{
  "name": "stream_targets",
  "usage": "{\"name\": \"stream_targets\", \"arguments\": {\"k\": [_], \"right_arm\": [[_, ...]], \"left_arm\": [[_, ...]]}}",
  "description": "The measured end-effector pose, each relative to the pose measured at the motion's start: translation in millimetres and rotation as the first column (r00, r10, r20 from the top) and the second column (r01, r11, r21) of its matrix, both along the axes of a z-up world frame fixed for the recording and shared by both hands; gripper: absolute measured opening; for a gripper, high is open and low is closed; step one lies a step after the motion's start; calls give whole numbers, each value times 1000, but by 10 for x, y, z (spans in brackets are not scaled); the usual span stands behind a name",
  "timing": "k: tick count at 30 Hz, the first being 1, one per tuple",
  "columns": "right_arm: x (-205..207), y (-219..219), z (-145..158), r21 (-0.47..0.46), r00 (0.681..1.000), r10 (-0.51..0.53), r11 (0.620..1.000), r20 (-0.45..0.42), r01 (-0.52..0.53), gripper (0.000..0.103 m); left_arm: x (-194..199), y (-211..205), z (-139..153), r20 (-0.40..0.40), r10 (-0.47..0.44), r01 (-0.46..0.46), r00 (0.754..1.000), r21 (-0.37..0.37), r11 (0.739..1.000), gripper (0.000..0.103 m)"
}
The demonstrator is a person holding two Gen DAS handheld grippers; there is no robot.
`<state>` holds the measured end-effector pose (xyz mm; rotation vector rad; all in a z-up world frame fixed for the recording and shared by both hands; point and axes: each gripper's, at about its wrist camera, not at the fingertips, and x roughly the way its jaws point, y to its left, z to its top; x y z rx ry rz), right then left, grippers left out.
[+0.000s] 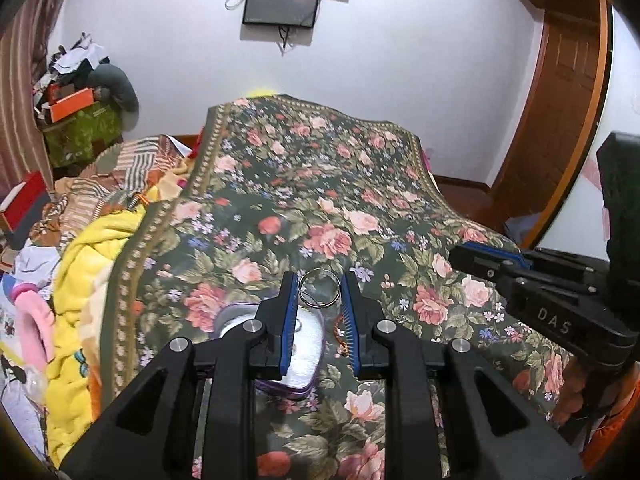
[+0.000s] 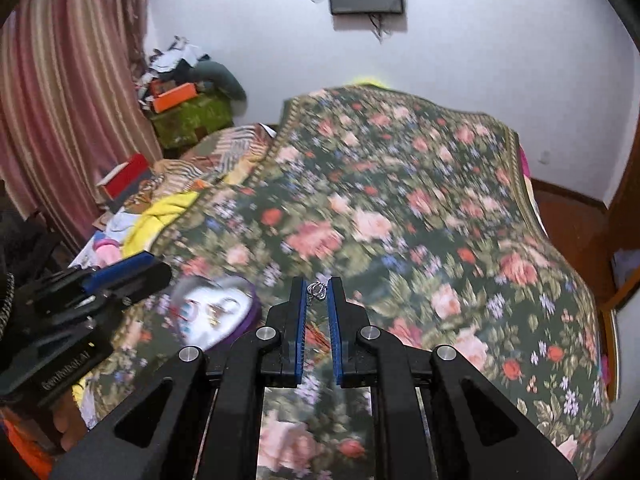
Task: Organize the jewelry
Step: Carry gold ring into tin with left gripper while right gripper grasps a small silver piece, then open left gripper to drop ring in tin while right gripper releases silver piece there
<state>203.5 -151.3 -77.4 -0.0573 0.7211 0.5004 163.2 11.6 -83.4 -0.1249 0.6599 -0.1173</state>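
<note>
A silver bangle [image 1: 320, 305] is pinched between the blue pads of my left gripper [image 1: 319, 285], which is shut on it just above an open purple jewelry box [image 1: 308, 340] with white lining. A red beaded bracelet [image 1: 340, 334] lies on the bedspread beside the box. My right gripper [image 2: 317, 286] is shut on a small silver trinket [image 2: 317, 290], held above the floral bedspread to the right of the box [image 2: 212, 312], where several small pieces lie. Each gripper shows in the other's view: the right gripper [image 1: 484, 258] and the left gripper [image 2: 124, 276].
A floral bedspread [image 1: 320, 184] covers the bed. Yellow and striped blankets [image 1: 88, 264] are heaped on its left, with boxes and clutter [image 1: 76, 112] by the curtain. A wooden door [image 1: 560, 112] stands at the right. A screen [image 1: 282, 2] hangs on the far wall.
</note>
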Motion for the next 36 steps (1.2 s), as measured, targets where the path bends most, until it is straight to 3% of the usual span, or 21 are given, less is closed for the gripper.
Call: {"name": "stream_targets", "arguments": {"k": [15,36], "right_arm": [[-124,464,245,45,990,121,991,67,-124,9],[88,820,-304,22,980,181,983,-79,-180,9]], "left_arm": [[-146,298,125,38,65,-65,997,7,998,21],[116,509,-449,-107,80,-84,991,-34,996,21]]}}
